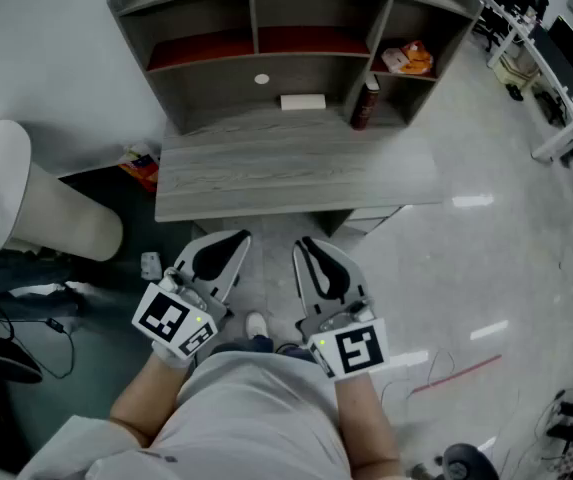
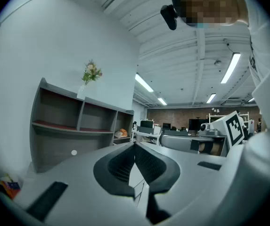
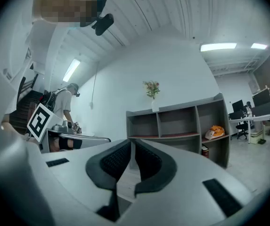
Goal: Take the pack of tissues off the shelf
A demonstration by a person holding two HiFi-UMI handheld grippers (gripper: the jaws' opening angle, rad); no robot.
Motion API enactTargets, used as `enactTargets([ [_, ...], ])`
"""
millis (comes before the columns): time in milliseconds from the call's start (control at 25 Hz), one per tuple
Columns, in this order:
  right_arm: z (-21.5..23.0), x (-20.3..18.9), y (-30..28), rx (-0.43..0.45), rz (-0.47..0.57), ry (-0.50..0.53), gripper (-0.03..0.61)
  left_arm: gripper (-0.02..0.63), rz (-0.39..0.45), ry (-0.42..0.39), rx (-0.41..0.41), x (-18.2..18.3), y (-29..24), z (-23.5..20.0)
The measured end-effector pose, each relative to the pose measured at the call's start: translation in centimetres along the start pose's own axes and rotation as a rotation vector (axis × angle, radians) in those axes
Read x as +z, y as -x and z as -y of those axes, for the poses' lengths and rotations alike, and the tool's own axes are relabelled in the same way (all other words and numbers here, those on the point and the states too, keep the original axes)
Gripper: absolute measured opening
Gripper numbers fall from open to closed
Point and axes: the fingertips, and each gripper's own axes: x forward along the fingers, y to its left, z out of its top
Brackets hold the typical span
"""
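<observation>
An orange-and-white pack (image 1: 407,59) lies in the right-hand compartment of the grey shelf unit (image 1: 296,3); it shows small in the left gripper view (image 2: 121,133) and the right gripper view (image 3: 215,132). A white rectangular box (image 1: 302,102) rests on the desk top under the middle compartment. My left gripper (image 1: 243,236) and right gripper (image 1: 304,241) hang side by side in front of the desk's near edge, well short of the shelf. Both are shut with nothing between their jaws, as seen in the left gripper (image 2: 135,145) and right gripper (image 3: 131,141) views.
A dark red bottle (image 1: 365,104) stands on the desk beside the right compartment. A vase of flowers (image 3: 152,91) tops the shelf. A white chair (image 1: 26,203) and cables lie to the left, desks with monitors (image 1: 556,58) far right. A person (image 3: 64,105) stands in the background.
</observation>
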Motion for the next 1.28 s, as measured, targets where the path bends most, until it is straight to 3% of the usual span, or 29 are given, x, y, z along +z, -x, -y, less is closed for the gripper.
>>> enactTargets([
  [680,-2.8,-1.9,-3.7,-0.059,-0.013,0.014,0.04,0.017,0.021,0.047,-0.027,-0.3,3.2,-6.2],
  [920,-1.0,-1.9,-5.1,-0.081,0.003,-0.001,0.04,0.017,0.017,0.028,-0.028,-0.2,2.4,-7.0],
  [1280,4.6,-1.8,-9.6,-0.04,0.022,-0.02,0.04,0.017,0.015,0.012,0.038,0.3,-2.6,-10.2],
])
